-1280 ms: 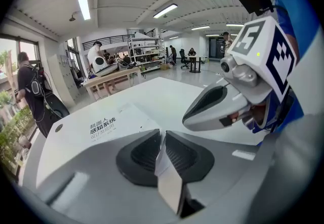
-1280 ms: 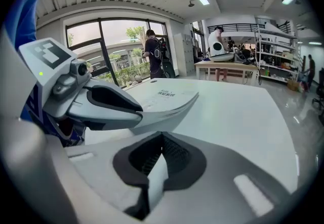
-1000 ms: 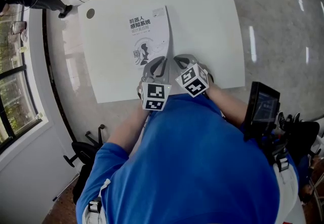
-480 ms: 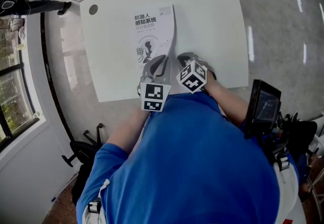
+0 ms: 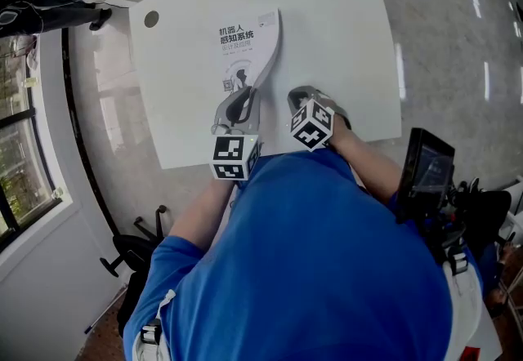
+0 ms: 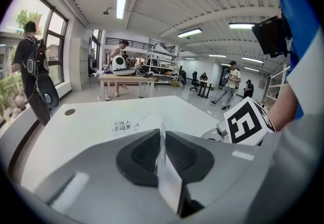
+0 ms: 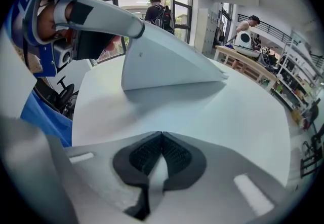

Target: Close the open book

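Head view: white counter [image 5: 343,33] across the upper centre of the frame, book [image 5: 239,45] on it at upper centre-left, printed cover [image 5: 245,65] face up, right edge of that cover curled up off the counter. Left gripper [image 5: 239,100] at the book's near end, just below the printed title, jaws clamped on the book by the cover. Left gripper view: thin pale sheet edge-on between the black pads [image 6: 139,154], pads tight against both faces, no gap; title print on the pale surface just past the jaw tips, centre-left of the frame. Right gripper [image 5: 297,95] just right of the book, apart from it, over bare counter near the front edge, centre of the frame. Right gripper view: jaws together, ribbed pads [image 7: 144,154] meeting at the tips, nothing between them, only bare counter below. Same view, upper centre: lifted cover as a pale wedge, high at the left end under the grey body of the left gripper, sloping down to the counter at the right, shadow beneath it, well apart from the right jaws. Round hole [image 5: 151,19] in the counter at upper left of the head view, away from the book and both grippers.
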`<state>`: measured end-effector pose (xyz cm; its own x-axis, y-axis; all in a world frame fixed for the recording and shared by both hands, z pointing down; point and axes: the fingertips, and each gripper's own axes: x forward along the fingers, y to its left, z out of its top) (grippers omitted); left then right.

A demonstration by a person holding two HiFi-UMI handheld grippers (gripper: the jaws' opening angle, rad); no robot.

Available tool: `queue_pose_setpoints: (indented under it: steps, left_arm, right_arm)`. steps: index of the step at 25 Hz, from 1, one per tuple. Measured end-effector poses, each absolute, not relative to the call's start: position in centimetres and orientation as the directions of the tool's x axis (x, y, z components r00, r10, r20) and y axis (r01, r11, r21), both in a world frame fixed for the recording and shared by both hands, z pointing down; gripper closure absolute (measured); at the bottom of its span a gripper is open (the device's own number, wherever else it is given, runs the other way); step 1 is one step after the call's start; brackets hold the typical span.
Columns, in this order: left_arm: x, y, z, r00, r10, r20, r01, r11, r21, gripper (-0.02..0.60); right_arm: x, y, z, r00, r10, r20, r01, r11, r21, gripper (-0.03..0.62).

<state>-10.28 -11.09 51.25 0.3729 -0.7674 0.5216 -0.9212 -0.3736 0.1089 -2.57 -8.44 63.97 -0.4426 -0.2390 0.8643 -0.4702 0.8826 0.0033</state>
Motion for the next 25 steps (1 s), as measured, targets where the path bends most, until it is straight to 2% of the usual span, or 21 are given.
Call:
queue_pose_setpoints:
  steps: [7,19,25]
  left_arm:
    - [-13.7,-11.5,50.6,0.336,-0.798,0.501,-0.942,-0.289,0.17,0.541]
    - [-14.8,-11.7,50.9,0.349,-0.804,0.481,-0.935,-0.265,0.236,0.541]
    - [-13.6,-11.8,51.1,0.406,-0.787,0.465,-0.91,-0.299,0.289,0.541]
  right_arm:
    - [-2.3,-8.7,64.2,-0.42,-0.236,0.876,-0.471,0.882,0.011,0.591]
    - [-2.1,-9.1,64.6,-0.393,-0.243,0.887,-0.482,0.876,0.027,0.591]
    - [-2.0,-9.3,64.6,-0.386,-0.245,0.889,-0.485,0.874,0.03,0.591]
